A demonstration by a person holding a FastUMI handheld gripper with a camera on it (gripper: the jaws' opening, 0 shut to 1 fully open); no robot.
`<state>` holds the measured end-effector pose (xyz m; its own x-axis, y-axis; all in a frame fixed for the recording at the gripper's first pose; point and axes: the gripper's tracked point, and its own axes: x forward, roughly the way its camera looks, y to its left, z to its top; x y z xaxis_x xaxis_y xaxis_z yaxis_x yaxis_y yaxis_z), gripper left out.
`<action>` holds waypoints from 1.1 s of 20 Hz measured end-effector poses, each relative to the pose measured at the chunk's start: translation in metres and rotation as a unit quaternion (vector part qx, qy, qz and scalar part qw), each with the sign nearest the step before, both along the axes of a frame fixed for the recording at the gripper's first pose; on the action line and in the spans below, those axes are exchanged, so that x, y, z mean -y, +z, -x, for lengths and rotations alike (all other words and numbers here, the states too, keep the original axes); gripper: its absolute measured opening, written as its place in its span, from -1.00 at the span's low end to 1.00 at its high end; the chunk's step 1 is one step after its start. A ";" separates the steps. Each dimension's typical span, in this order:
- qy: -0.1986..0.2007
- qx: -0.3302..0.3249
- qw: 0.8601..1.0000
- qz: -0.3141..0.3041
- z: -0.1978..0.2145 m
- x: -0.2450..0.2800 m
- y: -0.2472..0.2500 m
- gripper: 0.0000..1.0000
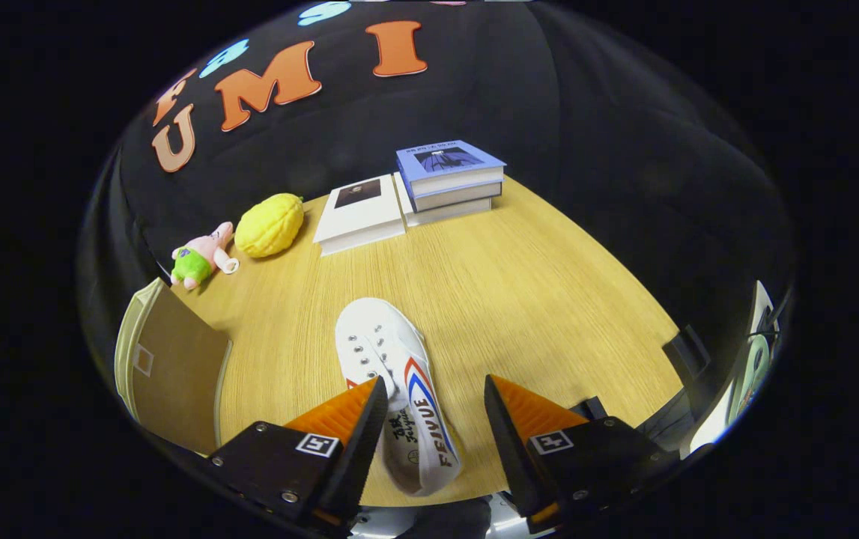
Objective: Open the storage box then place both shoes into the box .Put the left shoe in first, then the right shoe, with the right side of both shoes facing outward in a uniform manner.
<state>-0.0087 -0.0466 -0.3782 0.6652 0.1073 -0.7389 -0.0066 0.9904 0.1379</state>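
A white canvas shoe [380,340] with red and blue side stripes lies on the wooden table [534,299], toe pointing away from me. Its heel end reaches back between my fingers. My gripper [435,382] is open and hangs over the shoe's rear half. The left finger overlaps the shoe's lace side, while the right finger stands apart from it over bare table. To the left of the fingers is the storage box [174,367], with a cream rim and a brown panel facing me; I cannot see inside it.
Beyond the shoe, at the table's far edge, sit a white book [360,213] and a stack of books topped by a blue one [448,176]. A yellow plush fruit [270,224] and a pink plush toy [201,258] lie at the far left, behind the box. The table's edge drops off at the right.
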 end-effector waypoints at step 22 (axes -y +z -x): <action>-0.016 -0.016 0.999 -0.028 -0.004 -0.026 0.006 -1.00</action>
<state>-0.0044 -0.0205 -0.3722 0.6443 0.1291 -0.7538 0.0300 0.9806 0.1936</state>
